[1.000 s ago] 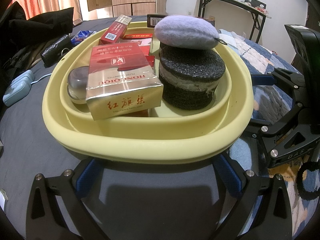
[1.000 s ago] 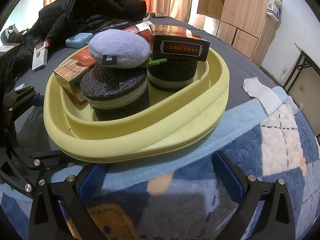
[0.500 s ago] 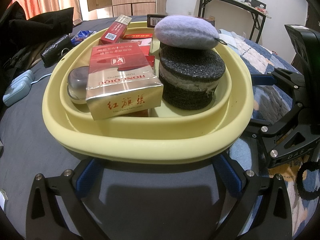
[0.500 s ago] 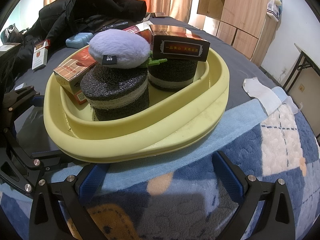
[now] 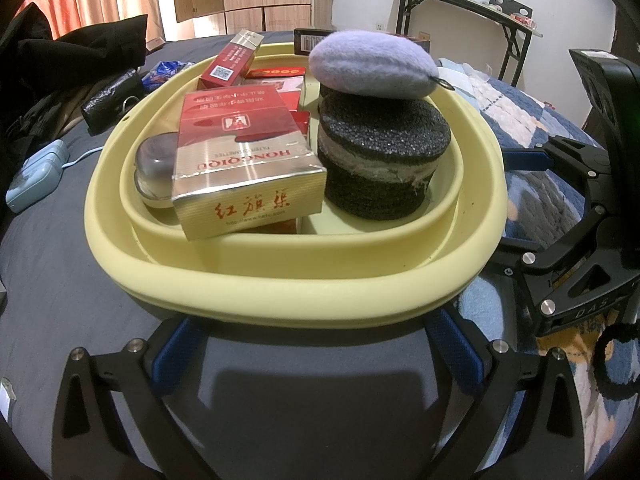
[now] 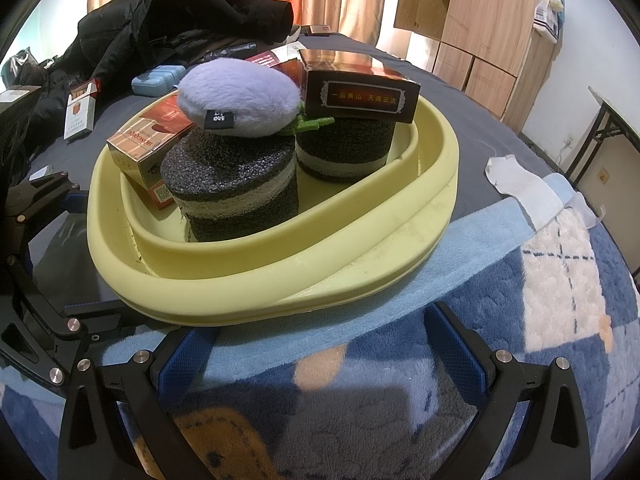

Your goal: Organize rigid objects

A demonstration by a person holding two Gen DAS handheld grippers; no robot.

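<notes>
Left gripper (image 5: 316, 352) spread wide, empty, at the yellow basin (image 5: 296, 296) rim's 6 o'clock. In the basin, left wrist view: clear case (image 5: 154, 164) at 9, Hongqiqu cigarette box (image 5: 244, 168) centre-left, black sponge puck (image 5: 380, 160) at 3 with lilac plush pad (image 5: 372, 66) on top. Right gripper (image 6: 320, 356) also wide open, empty, over the blue blanket (image 6: 540, 320). Dark cigarette box (image 6: 360, 88) sits on a second puck (image 6: 344, 148) at 1 o'clock.

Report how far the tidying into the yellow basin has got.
Done: the yellow basin holds cigarette boxes, two dark sponge rounds and a purple puff. In hand: nothing; left gripper and right gripper hover at the rim, jaws open. Left: a white cigarette pack and blue case lie outside.
</notes>
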